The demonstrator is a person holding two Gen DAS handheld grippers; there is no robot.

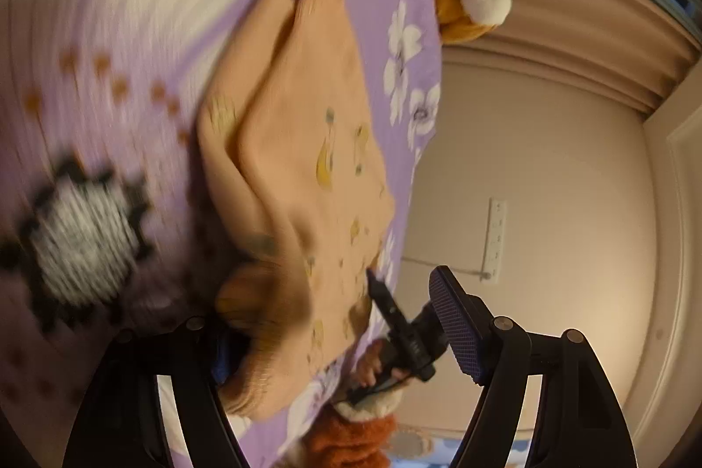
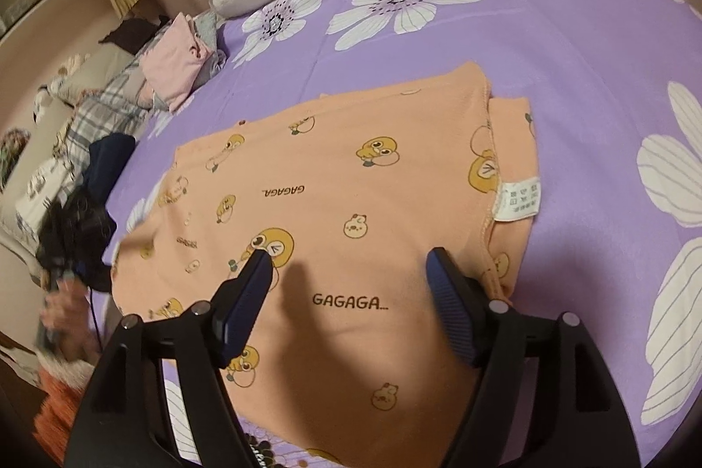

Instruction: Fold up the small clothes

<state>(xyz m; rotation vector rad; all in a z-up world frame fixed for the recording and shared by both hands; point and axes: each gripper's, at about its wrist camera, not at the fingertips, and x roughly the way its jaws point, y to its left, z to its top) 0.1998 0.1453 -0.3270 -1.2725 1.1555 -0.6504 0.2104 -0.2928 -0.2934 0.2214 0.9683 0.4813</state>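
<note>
A fold just laid: the shirt (image 2: 351, 205) lies doubled on the bed (image 2: 570, 51). Both grippers, right (image 2: 346, 270) and left (image 1: 333, 319), gape empty above it; next, regrasp an edge.

The orange garment (image 2: 333, 205) carries the printed word "GAGAGA..." in dark capitals near the front edge, and the same word again further back, turned upside down, and a third smaller one at its left side. A white care label (image 2: 517, 199) sewn at its seam bears small print too fine to read.
</note>
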